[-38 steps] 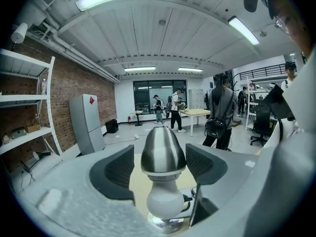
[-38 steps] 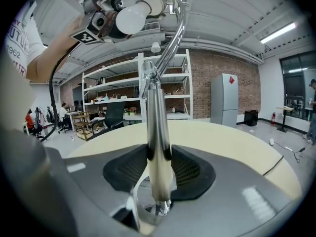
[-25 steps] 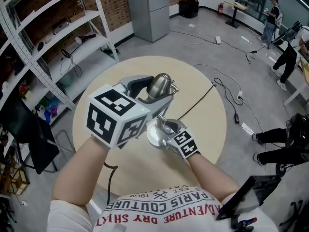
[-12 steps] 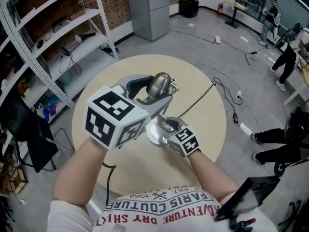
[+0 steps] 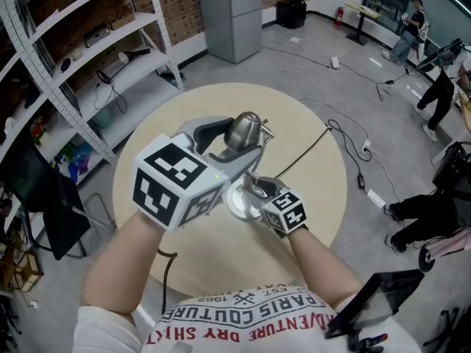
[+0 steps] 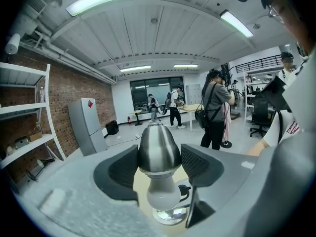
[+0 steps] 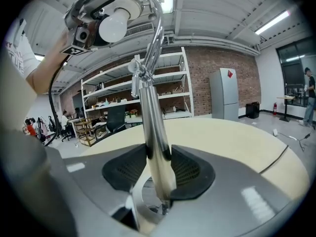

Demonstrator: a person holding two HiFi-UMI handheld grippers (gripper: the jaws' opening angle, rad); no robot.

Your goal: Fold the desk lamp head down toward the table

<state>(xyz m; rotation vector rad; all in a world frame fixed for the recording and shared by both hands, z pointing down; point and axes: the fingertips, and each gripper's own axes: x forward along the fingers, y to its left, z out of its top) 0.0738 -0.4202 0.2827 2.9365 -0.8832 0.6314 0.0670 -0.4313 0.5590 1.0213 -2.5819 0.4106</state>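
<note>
A desk lamp stands on a round base (image 5: 237,206) in the middle of the table (image 5: 309,175). Its silver bell-shaped head (image 5: 245,129) is raised. My left gripper (image 5: 234,143) is shut on that head (image 6: 158,149), one pad on each side, with the white bulb (image 6: 162,197) hanging below it. My right gripper (image 5: 255,190) is low down near the base, with the chrome stem (image 7: 153,127) between its pads (image 7: 190,169). Its jaws are opening, and the pads still touch the stem. From there the bulb (image 7: 116,13) shows high up, pointing sideways.
The lamp's black cord (image 5: 302,149) runs over the table to its far right edge. White shelving (image 5: 81,72) stands to the left and a grey cabinet (image 5: 232,13) behind. People are at the right of the room (image 5: 441,87).
</note>
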